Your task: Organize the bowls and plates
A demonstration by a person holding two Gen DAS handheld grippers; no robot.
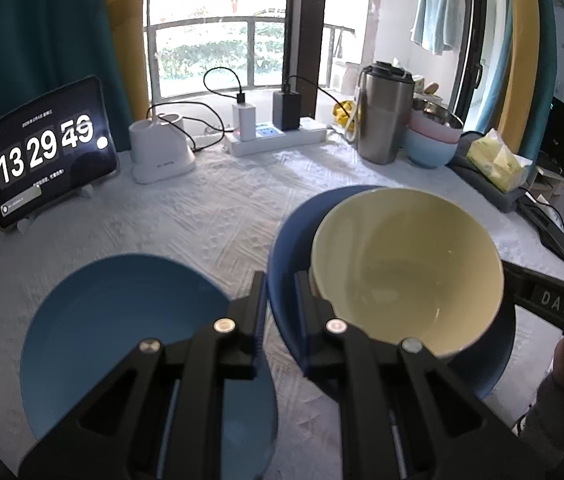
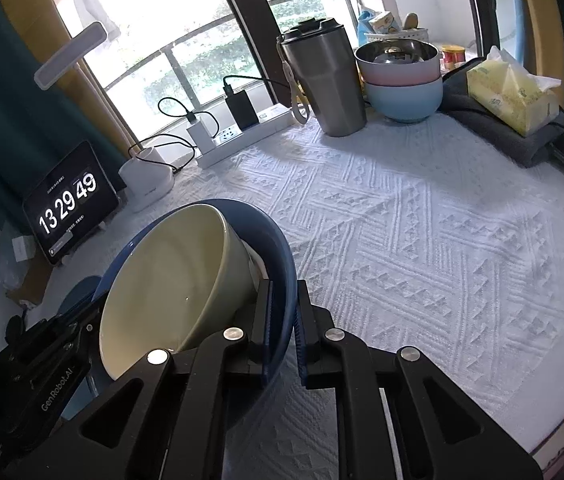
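Your left claw clamps the dark blue bowl's rim above the surface; the cream bowl nests tilted inside. Your right claw pinches the opposite rim. Likely rigid, slippery, breakable: keep both rim grips.

Daylight pours through a tall window with a dark frame and a balcony railing before green hedges. Teal curtains and a yellow one hang at the left. A white textured cloth covers the surface; a towel hangs outside.
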